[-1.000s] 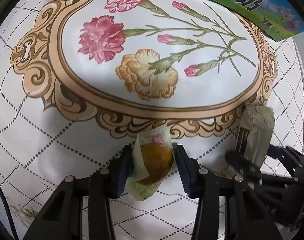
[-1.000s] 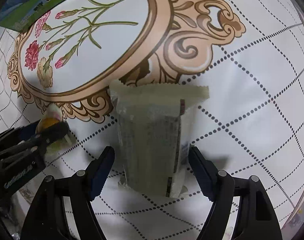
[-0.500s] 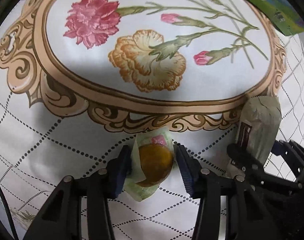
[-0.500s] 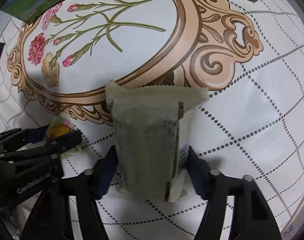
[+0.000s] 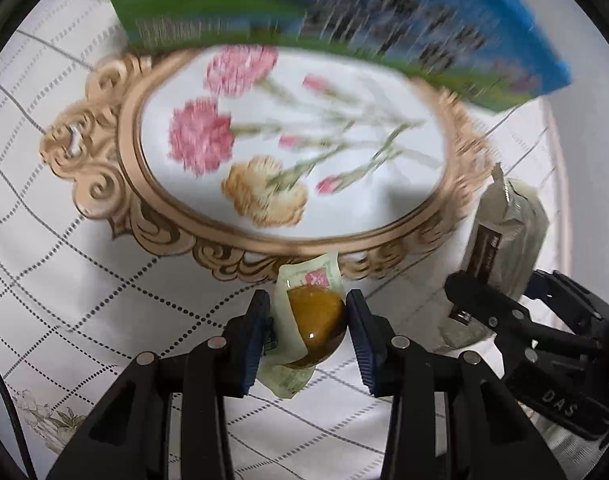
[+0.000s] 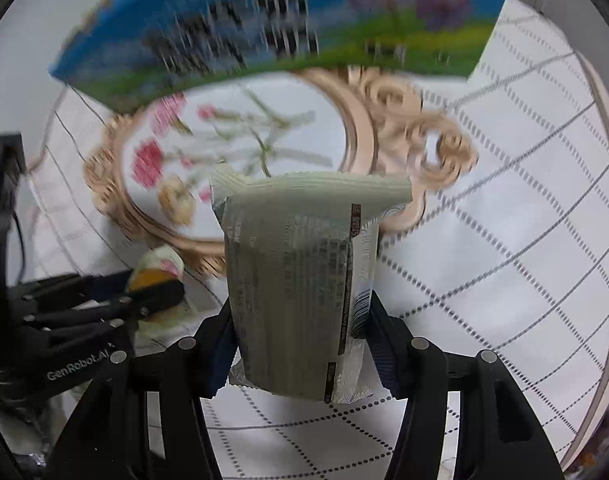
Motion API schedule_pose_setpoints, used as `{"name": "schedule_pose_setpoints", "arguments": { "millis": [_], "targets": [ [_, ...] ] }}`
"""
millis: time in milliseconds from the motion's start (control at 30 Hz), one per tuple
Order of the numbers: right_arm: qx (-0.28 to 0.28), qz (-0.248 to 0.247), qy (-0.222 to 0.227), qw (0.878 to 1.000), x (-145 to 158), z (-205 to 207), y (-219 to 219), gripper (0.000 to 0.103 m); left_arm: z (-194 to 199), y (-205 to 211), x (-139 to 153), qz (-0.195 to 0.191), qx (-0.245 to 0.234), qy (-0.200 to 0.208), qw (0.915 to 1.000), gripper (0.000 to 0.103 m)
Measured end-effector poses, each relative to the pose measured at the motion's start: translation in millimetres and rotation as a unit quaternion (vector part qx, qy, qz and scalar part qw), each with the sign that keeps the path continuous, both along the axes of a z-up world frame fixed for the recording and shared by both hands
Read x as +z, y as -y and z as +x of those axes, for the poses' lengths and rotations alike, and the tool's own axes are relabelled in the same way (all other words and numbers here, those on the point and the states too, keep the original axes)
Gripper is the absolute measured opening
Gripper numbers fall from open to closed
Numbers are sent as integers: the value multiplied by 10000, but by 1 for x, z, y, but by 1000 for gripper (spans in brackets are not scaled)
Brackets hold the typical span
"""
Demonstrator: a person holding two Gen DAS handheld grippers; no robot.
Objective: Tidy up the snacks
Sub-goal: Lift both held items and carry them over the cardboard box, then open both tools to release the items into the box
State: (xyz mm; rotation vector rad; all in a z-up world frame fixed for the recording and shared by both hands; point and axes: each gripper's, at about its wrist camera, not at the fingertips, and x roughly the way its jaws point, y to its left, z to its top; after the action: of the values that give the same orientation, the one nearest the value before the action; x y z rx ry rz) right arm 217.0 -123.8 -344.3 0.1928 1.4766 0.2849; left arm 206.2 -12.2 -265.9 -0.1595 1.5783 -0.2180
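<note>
Left tool (image 5: 307,326): clamped on wrapped yolk snack (image 5: 310,320), near the bench (image 5: 84,280) medallion's edge.
Right tool (image 6: 300,342): closed onto grey packet (image 6: 300,280), jaws just narrowed.
Box (image 5: 344,12): far side.

Carton (image 5: 344,20) behind both tongs-held snacks on tablecloth (image 5: 84,280)
</note>
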Motion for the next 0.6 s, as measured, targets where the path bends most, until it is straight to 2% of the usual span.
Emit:
{"name": "schedule_pose_setpoints", "arguments": {
  "millis": [233,333,467,600],
  "targets": [
    [-64,412,641,9971,82,36,26,61,56,1,102,-618,43,735,9954,37],
    [-122,563,927,9940,118,71,35,61,97,8,136,-642,14,1061,9923,37],
    [-156,441,1189,9918,142,124,38,61,153,27,149,-383,9,1285,9910,37],
    [-131,272,1106,9934,141,183,38,61,207,23,131,-79,6,1153,9933,37]
  ]
}}
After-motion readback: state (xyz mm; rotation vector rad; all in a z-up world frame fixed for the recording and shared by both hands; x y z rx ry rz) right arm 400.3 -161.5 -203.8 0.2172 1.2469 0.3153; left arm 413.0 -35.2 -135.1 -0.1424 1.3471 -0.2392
